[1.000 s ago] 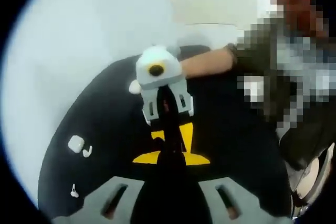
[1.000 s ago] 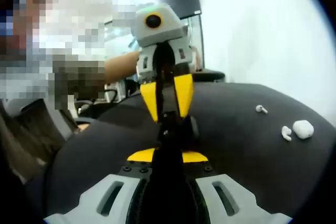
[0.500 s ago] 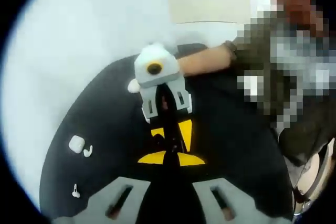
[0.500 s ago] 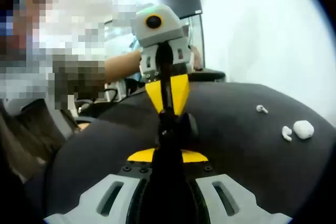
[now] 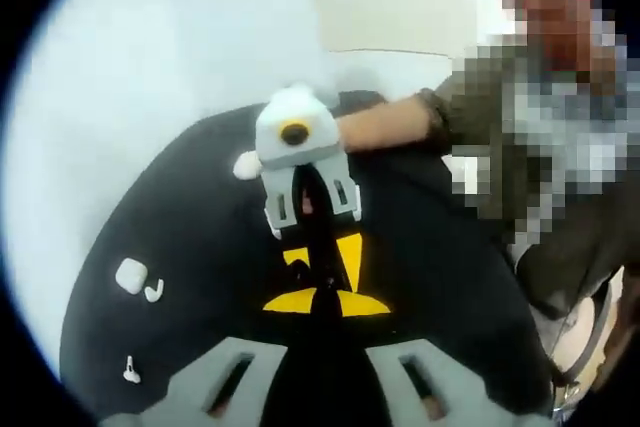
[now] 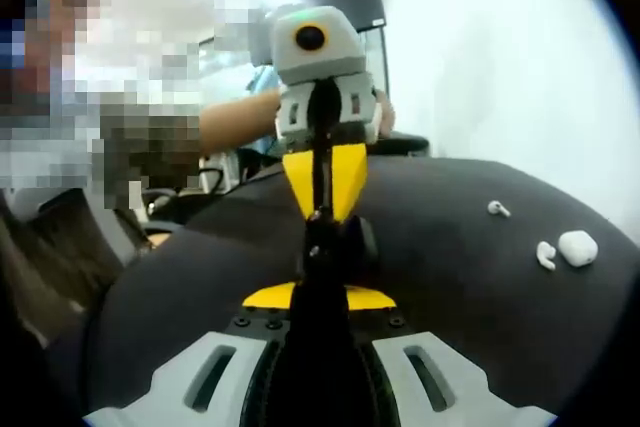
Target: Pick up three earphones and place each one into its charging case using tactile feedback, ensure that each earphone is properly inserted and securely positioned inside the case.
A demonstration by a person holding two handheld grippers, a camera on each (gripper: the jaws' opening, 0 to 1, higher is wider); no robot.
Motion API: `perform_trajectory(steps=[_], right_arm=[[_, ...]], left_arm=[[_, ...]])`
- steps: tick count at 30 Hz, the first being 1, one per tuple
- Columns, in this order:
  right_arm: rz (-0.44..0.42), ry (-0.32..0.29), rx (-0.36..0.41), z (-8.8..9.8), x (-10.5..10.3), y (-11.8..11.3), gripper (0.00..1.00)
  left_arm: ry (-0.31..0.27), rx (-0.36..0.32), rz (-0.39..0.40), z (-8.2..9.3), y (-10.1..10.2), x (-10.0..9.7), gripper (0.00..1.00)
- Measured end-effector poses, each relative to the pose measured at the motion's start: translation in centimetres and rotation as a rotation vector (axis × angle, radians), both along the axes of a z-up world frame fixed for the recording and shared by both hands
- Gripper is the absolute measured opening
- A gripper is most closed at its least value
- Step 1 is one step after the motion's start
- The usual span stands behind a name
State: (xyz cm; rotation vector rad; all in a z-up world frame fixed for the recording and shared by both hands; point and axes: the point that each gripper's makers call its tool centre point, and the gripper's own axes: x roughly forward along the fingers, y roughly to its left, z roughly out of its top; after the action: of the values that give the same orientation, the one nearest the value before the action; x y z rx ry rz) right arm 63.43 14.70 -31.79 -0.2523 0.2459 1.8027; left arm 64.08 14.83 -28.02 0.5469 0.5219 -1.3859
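My two grippers meet tip to tip over a round black table (image 5: 180, 227). The right gripper (image 6: 318, 252) is shut on a small dark rounded case (image 6: 348, 242). In the left gripper view the right gripper (image 5: 322, 259) shows its yellow fingers (image 5: 295, 257) on either side of that dark shape. The left gripper (image 6: 320, 215) points down at the case with its yellow jaws pressed together; I cannot tell what is between them. A white case (image 5: 130, 275) lies with an earphone (image 5: 153, 292) beside it, and another earphone (image 5: 130, 372) lies nearer.
A second white object (image 5: 246, 165) lies near the table's far edge. In the right gripper view the white case (image 6: 577, 247) and two earphones (image 6: 545, 255) (image 6: 497, 209) lie at the right. A person's forearm (image 5: 385, 122) reaches over the table. A white wall is behind.
The left gripper's yellow jaws have closed from a visible gap to touching. It has shifted slightly right in the right gripper view. The right gripper and the dark case stay put.
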Motion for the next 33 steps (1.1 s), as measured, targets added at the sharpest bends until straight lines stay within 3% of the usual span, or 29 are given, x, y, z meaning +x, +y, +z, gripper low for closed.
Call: perform_trajectory(steps=[12, 20, 24, 29, 33], right_arm=[[0.011, -0.007, 0.003, 0.0, -0.3, 0.0, 0.18], [0.013, -0.001, 0.003, 0.0, -0.3, 0.0, 0.18], [0.013, -0.001, 0.004, 0.0, -0.3, 0.0, 0.18], [0.013, -0.001, 0.004, 0.0, -0.4, 0.0, 0.18], [0.014, 0.000, 0.004, 0.0, -0.4, 0.0, 0.18]], left_arm=[[0.080, -0.037, -0.108, -0.3, 0.2, -0.3, 0.03], [0.062, -0.053, -0.103, 0.3, 0.4, -0.6, 0.04], [0.039, -0.022, -0.105, -0.1, 0.4, -0.6, 0.05], [0.007, -0.050, -0.113, 1.5, 0.1, -0.8, 0.06], [-0.025, 0.010, -0.136, 1.1, 0.0, -0.7, 0.05]])
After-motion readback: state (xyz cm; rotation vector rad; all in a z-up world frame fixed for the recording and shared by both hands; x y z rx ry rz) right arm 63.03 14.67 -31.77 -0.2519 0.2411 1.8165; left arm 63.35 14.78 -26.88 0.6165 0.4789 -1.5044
